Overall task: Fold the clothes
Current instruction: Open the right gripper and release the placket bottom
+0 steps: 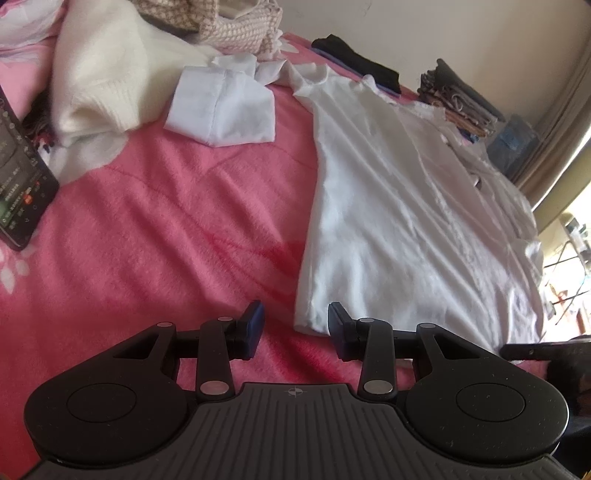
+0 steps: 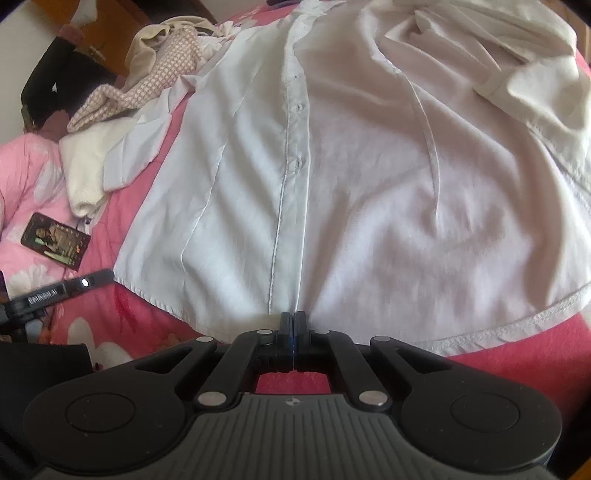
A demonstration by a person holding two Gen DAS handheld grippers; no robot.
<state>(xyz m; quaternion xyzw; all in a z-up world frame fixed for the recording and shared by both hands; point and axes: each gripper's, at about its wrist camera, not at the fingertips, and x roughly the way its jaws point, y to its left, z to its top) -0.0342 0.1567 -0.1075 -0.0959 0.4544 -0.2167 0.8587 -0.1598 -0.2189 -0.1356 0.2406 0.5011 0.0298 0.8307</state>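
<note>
On the pink bed [image 1: 155,221] we find the shirt [image 2: 332,184] spread flat for folding; our right gripper [image 2: 293,325] is pressed together at its hem, our left gripper [image 1: 295,325] spread, empty, beside its corner.

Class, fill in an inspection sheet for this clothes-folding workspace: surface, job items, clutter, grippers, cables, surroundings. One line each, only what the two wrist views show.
Surface: pink blanket with flower print, covering the bed.
Job's things: white button shirt spread flat, front up; a small folded white cloth beside it; folded stack at the far edge.
Clutter: cream sweater, checked garment, black garment, phone with its screen lit.
Grippers: left gripper open, empty, at the shirt's hem corner; right gripper shut at the hem below the button placket; whether it pinches cloth cannot be told.
Cables: nothing seen.
Surroundings: pale wall, bright window to the right.
</note>
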